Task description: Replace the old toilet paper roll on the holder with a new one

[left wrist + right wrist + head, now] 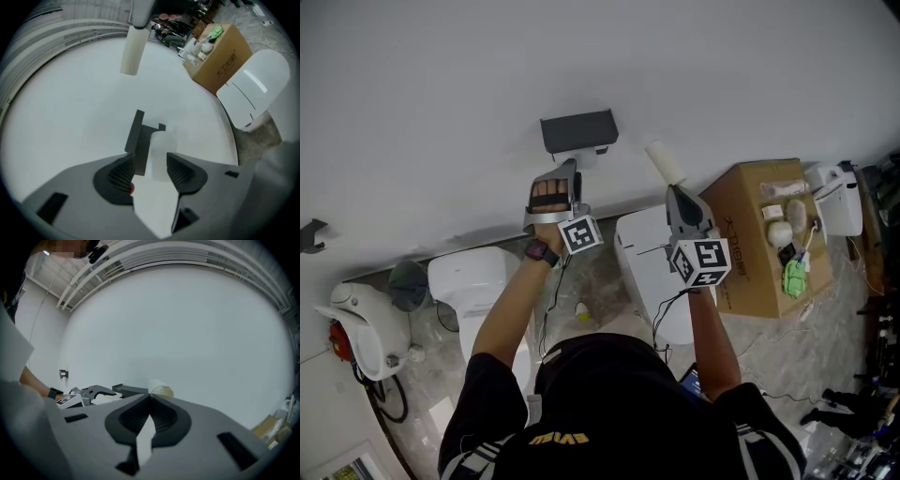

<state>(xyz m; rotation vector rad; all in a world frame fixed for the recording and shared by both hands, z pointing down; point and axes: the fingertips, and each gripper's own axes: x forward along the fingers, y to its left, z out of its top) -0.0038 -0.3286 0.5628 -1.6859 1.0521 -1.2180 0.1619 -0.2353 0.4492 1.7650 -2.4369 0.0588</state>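
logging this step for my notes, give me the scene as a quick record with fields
holder: dark holder mounted on the white wall
left claw: left claw open, aimed at the holder; a white cylinder on the holder sits just ahead between the jaws, not clamped
right claw: right claw shut on a cream cardboard tube, held up to the right of the holder
below: white toilet against the wall
far right: cardboard box with small items on top

Roll (161,390) mostly behind right gripper (150,397); holder's white part (160,145) blurred
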